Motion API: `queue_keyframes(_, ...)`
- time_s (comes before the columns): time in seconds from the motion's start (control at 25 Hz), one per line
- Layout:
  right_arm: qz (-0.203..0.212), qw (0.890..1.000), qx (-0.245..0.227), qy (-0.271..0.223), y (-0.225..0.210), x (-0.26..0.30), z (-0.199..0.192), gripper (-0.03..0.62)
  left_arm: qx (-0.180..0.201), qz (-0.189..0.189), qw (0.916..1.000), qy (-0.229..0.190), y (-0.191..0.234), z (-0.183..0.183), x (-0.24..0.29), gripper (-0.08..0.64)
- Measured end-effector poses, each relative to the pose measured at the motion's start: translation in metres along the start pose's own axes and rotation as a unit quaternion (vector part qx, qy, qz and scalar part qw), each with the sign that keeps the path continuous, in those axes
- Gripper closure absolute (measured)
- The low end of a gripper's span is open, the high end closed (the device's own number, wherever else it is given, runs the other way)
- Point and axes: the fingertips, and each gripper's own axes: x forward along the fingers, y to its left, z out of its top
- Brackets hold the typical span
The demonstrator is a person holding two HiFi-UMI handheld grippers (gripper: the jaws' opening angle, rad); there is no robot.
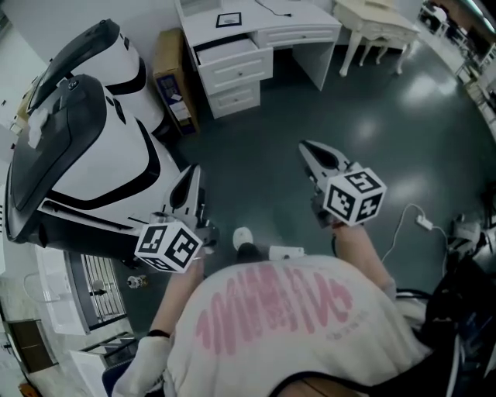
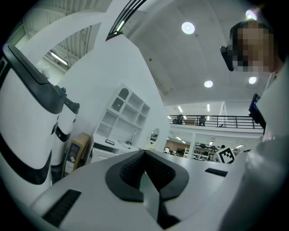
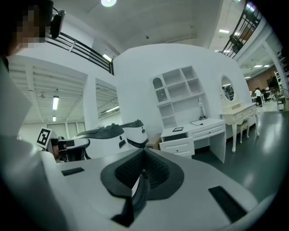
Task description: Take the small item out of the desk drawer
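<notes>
White desk point(image 1: 203, 25) well ahead, left gripper point(image 1: 193, 172) and right gripper point(image 1: 307, 147) held out forward, both closed, empty.

A cardboard box point(image 1: 172, 77) stands beside a white-and-black pod point(image 1: 93, 163), a cream table point(image 1: 376, 19) well apart.

Head view: desk point(image 1: 298, 35) is cut off by the top edge, so the rear of its top is out of frame. Top drawer point(image 1: 226, 51) stands pulled out, but its inside is too small to tell any contents. Flat dark-framed object point(image 1: 229, 19) on the desktop is too small to identify. Cream table point(image 1: 380, 23) is cut by the top edge, white-and-black machine point(image 1: 85, 155) by the left edge. Right gripper view: drawer interior is hidden behind its front panel.
</notes>
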Motion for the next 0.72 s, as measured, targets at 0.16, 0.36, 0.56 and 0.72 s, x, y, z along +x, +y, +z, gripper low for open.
queue_keyframes(0.16,-0.007,1.0,0.004,-0.02,-0.013,0.061,0.041,0.575,0.013,-0.022,0.9996,-0.008,0.037,0.041,0.051,0.531)
queue_keyframes(0.36,-0.006,0.999,0.0,-0.037,-0.023,0.135,0.082,0.575,0.021,-0.035,0.9989,-0.022,0.087,0.087,0.103,0.532)
queue_keyframes(0.56,-0.008,0.999,0.012,-0.042,-0.04,0.196,0.097,0.575,0.022,-0.042,0.9988,-0.017,0.131,0.101,0.142,0.531)
queue_keyframes(0.72,-0.013,0.999,0.025,-0.03,-0.056,0.233,0.086,0.575,0.01,-0.036,0.9993,-0.006,0.162,0.094,0.168,0.532)
